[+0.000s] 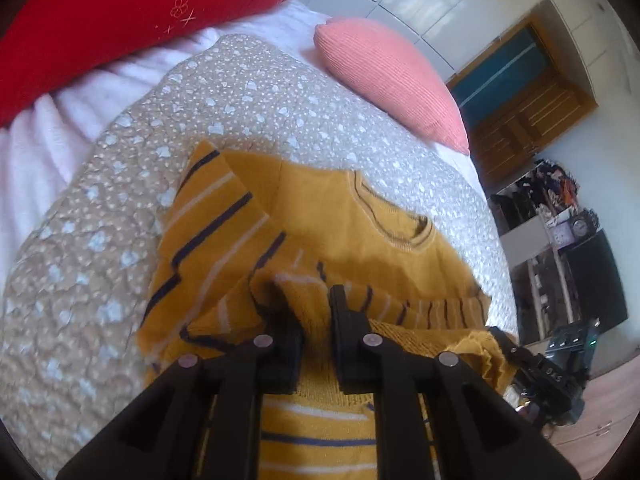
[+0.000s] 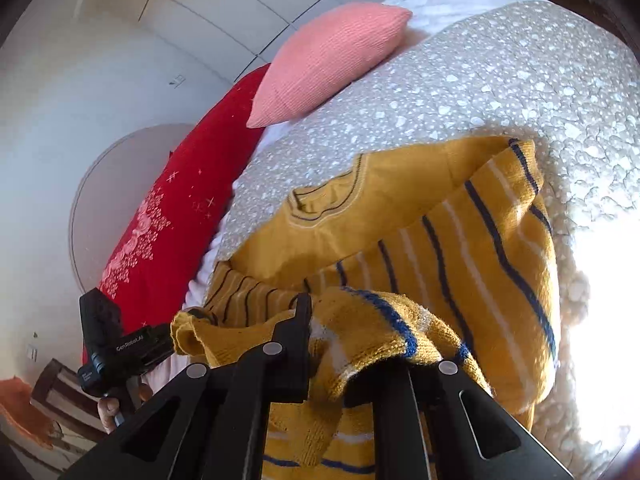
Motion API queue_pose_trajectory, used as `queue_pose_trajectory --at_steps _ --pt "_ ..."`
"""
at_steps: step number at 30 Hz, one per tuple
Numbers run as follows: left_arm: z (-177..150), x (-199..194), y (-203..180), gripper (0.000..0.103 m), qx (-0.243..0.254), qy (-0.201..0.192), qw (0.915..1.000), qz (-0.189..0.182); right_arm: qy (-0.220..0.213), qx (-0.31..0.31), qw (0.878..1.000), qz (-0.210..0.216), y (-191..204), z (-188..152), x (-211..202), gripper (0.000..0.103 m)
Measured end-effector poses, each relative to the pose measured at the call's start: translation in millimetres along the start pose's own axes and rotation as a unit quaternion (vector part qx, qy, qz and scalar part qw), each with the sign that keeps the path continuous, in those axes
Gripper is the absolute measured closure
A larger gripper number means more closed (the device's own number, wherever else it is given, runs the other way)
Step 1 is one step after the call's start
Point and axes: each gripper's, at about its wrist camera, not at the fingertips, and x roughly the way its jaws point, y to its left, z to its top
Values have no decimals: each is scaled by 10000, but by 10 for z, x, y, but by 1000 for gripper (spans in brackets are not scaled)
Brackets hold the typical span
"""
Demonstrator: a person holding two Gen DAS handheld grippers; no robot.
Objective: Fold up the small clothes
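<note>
The left gripper [image 1: 310,312] is nearest in the left wrist view, its black fingers [image 1: 344,320] drawn close together with a bunched fold of the sweater [image 1: 360,240] pinched between them. From there the mustard knit, striped in navy and white, spreads away over the quilt [image 1: 248,100], collar [image 1: 404,228] up and a striped sleeve [image 1: 212,216] folded across the left part of the body. The right gripper [image 1: 540,376] shows at the lower right edge, at the sweater's hem.

In the right wrist view the right gripper [image 2: 340,332] is nearly closed on the hem too; cloth drapes over its right finger, hiding the tip, while the left finger [image 2: 300,320] stands clear. The left gripper [image 2: 120,344] shows at the lower left, holding the hem's other end, so the edge hangs lifted between the two.

Beyond the sweater, a pink pillow [image 1: 392,76] and a red pillow [image 1: 132,12] lie at the head of the bed.
</note>
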Motion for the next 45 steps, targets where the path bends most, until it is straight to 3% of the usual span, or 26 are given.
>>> queue_pose_trajectory --at_steps 6,8,10,12,13,16,20,23,25,28,33,35,36,37,39,41,42,43,45 --pt "313 341 150 83 -441 231 9985 -228 7 816 9965 201 -423 327 338 86" --pt "386 381 247 70 -750 247 9947 -662 22 1042 9941 308 -518 414 430 80" --pt "422 322 370 41 -1128 21 9878 -1069 -29 1255 9908 508 -607 471 473 66" --pt "459 247 468 28 -1375 -181 9833 -1176 -142 1435 9872 683 -690 507 467 59" --pt "467 204 529 27 -1485 -249 9818 -1157 -185 1507 9856 743 -726 520 463 56" --pt "518 71 647 27 -1535 -304 9831 -946 -401 1650 9832 670 -806 569 387 52" --pt "421 -205 586 27 -1021 -402 9930 -437 -574 1867 9791 573 -879 650 228 50" --pt "281 -380 533 26 -600 -428 9973 -61 -793 1707 9815 364 -827 701 9 42" --pt "162 -442 547 26 -353 -413 9984 152 -1048 1599 9814 141 -767 706 -189 28" --pt "-50 -460 543 25 14 -351 9977 578 -1167 1261 9851 -76 -657 663 -456 26" --pt "-378 -305 549 25 667 -160 9873 1434 -484 -40 9960 -747 -276 255 -509 29" --pt "-445 -238 541 37 955 -61 9761 1952 -165 -542 9913 -1190 -209 13 -456 39" --pt "-468 -250 560 49 1026 -57 9721 2109 -14 -667 9880 -1394 -230 -83 -431 48" --pt "-469 -267 583 49 1036 -49 9700 2201 48 -684 9851 -1575 -296 -142 -435 54" --pt "-457 -383 650 51 892 -180 9710 2212 -9 -590 9781 -1997 -492 -179 -494 52" --pt "-451 -555 728 53 783 -486 9592 2674 -56 -263 9729 -2296 -707 -141 -615 48" --pt "-437 -613 777 53 682 -545 9607 2636 -136 -61 9758 -2180 -766 -133 -722 48" --pt "-441 -714 872 53 423 -572 9681 2404 -233 43 9767 -2133 -773 -131 -822 48" --pt "-471 -832 965 52 94 -627 9778 1997 -488 -140 9739 -2214 -641 -155 -1000 48"
